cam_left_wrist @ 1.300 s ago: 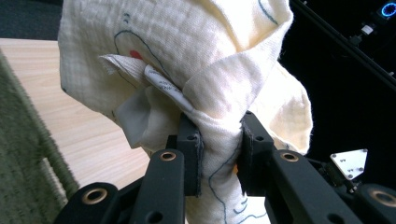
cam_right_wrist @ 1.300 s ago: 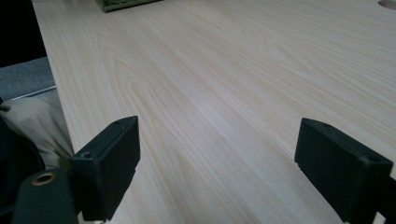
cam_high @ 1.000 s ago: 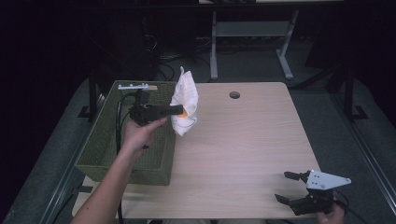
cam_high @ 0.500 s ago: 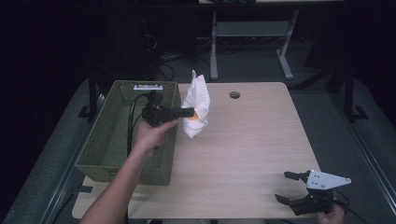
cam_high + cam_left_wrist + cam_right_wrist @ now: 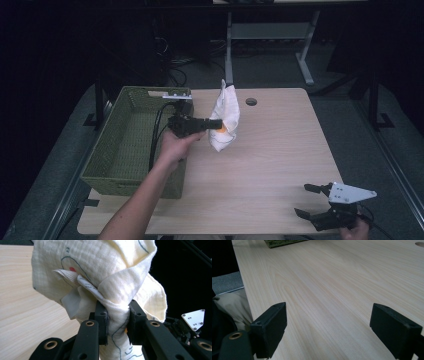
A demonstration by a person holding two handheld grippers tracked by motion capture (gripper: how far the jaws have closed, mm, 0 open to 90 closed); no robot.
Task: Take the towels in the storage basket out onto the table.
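Cloth [image 5: 224, 117] hangs pinched in left hand-held gripper [image 5: 214, 123] beside basket [image 5: 131, 172]; right hand-held gripper [image 5: 312, 201] gapes apart.

A: What shifted? The left gripper [image 5: 216, 123], jaws pinched on the cream cloth [image 5: 225, 116], has carried it off the green basket [image 5: 131, 145].

B: And now the cloth hangs over the bare table [image 5: 270, 150], farther from the basket's rim.

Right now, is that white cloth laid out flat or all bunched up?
Bunched up. The left gripper pinches a gathered fold of the cloth, which hangs crumpled above the table.
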